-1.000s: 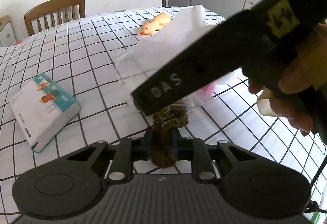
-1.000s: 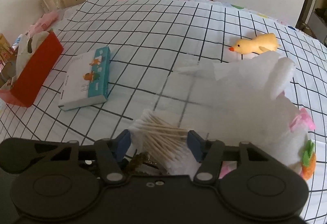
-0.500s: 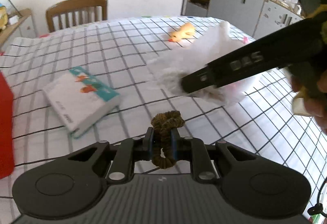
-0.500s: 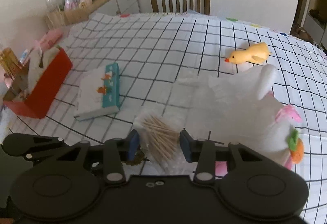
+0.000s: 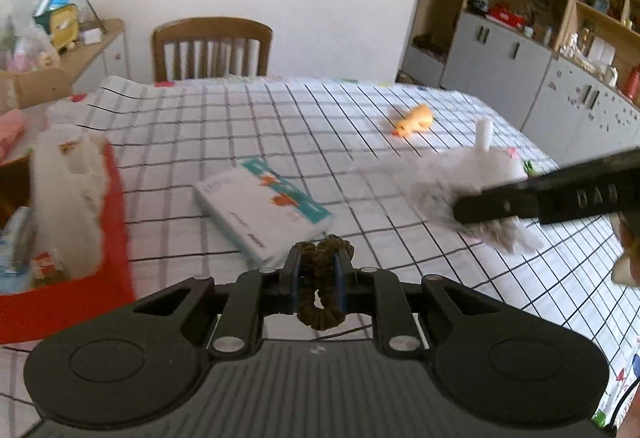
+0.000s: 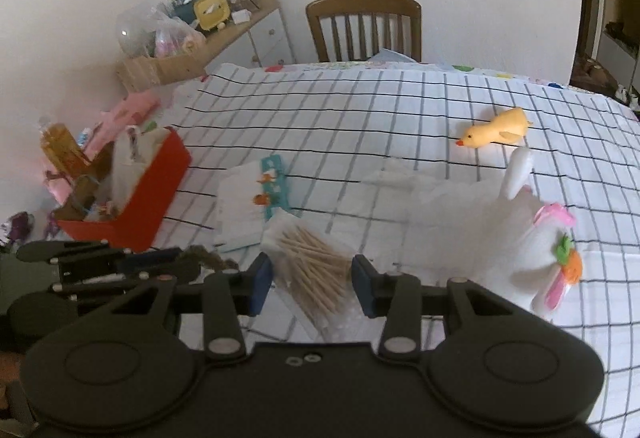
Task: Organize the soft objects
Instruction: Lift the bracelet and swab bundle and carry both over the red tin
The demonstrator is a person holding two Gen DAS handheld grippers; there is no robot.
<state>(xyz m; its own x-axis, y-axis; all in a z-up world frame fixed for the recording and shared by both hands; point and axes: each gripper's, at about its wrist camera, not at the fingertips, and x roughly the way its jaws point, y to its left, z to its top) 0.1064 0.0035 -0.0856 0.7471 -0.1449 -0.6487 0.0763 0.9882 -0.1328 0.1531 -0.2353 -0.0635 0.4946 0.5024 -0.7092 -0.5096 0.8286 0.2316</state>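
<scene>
My left gripper point(image 5: 317, 258) is shut on a brown hair scrunchie point(image 5: 320, 280), held above the checked tablecloth. My right gripper point(image 6: 313, 270) is shut on a clear bag of cotton swabs point(image 6: 316, 270); it shows as a black bar in the left wrist view point(image 5: 560, 198). A white plush rabbit point(image 6: 532, 238) with pink and orange trim lies at the right, also in the left wrist view point(image 5: 480, 174). A red box point(image 6: 136, 194) holding soft items stands at the left table edge, also in the left wrist view point(image 5: 64, 222).
A white and teal tissue pack point(image 5: 264, 206) lies mid-table, with a white sheet point(image 6: 400, 198) beside the rabbit. A yellow toy duck point(image 6: 494, 128) lies farther back. A wooden chair point(image 6: 364, 26) stands at the far edge. A cluttered side cabinet point(image 6: 192, 38) stands left.
Both grippers pulled back and up from the rabbit, keeping their loads. The left view swung left, bringing the red box into sight.
</scene>
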